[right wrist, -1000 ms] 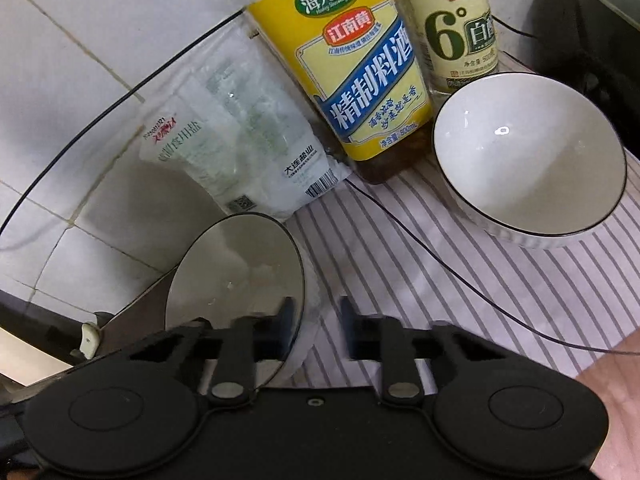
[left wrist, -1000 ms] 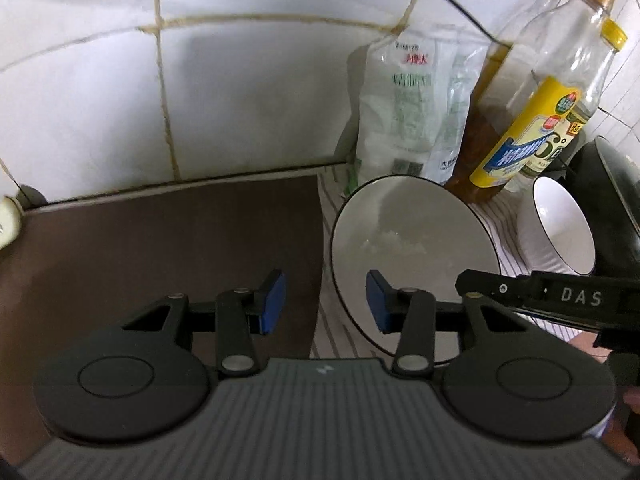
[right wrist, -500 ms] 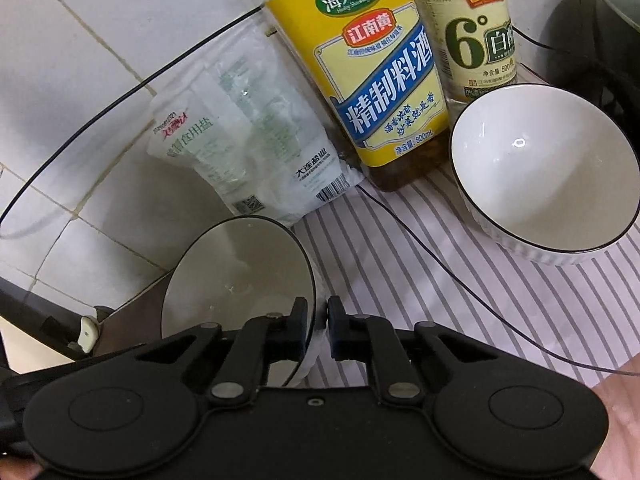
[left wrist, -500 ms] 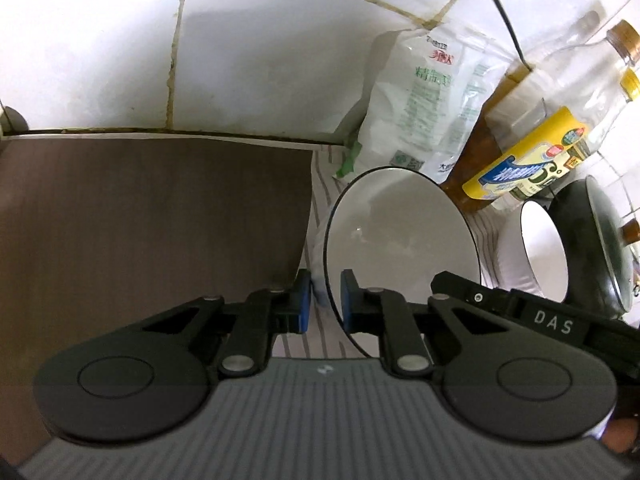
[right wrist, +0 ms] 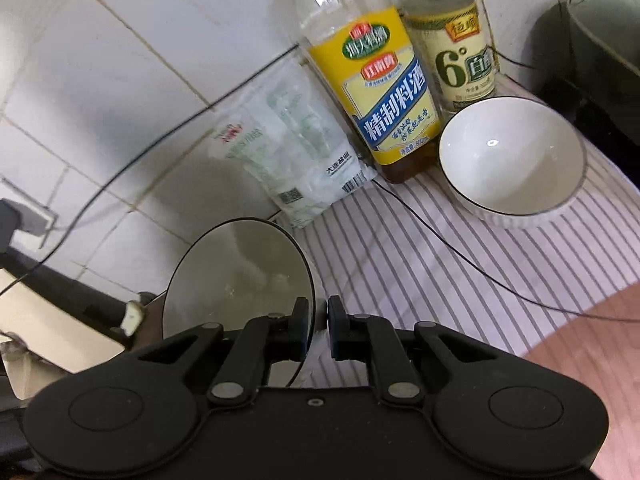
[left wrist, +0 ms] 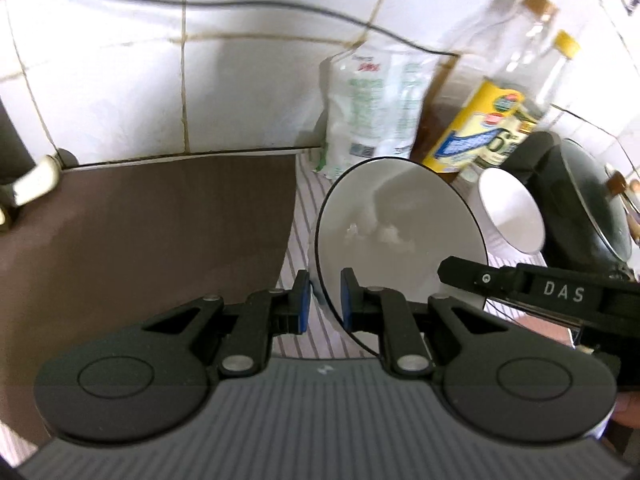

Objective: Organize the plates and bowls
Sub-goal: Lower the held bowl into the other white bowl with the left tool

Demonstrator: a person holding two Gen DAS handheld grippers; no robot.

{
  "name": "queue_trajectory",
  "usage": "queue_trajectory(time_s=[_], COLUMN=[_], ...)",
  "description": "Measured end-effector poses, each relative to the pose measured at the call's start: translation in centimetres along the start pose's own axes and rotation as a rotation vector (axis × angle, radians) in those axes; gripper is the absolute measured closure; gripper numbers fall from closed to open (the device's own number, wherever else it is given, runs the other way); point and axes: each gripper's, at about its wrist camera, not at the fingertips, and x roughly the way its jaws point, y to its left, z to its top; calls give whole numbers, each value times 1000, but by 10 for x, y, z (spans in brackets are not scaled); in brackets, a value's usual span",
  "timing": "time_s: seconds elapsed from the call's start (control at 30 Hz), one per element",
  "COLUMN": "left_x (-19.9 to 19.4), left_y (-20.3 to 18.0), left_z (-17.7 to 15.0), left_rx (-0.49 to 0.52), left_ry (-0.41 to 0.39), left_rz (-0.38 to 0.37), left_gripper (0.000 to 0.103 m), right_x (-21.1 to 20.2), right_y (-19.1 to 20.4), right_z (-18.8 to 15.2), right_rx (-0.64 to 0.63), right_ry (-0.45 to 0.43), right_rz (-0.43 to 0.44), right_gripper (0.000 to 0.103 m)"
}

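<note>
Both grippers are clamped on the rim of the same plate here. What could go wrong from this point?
1. Both the left gripper and right gripper pinch only the plate rim; pulling apart or twisting unevenly could make it slip.
2. A thin black cable lies across the striped cloth; it might snag.
3. The white bowl and cooking wine bottle stand close; a swing could knock them.

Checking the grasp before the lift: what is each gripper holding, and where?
Both the left gripper and right gripper pinch the black-rimmed white plate by its rim, opposite sides.
</note>
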Motion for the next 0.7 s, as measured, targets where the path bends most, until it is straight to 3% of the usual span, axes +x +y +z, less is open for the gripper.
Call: queue_trajectory(time_s=[0.33,0.7], left_x=[-52,-62], left_y=[-34,-78], left_z=[-33,-60], left_rx=[71,140], left_ry=[-7,31], left_rz=[-40,-68], left_gripper=[89,89], right_x=[-70,-112], right_y=[-17,-49], right_z=[-40,-71], right_rx=[41,43], right_ry=[-26,-80], right_rz=[14,-27], right_gripper=[89,89])
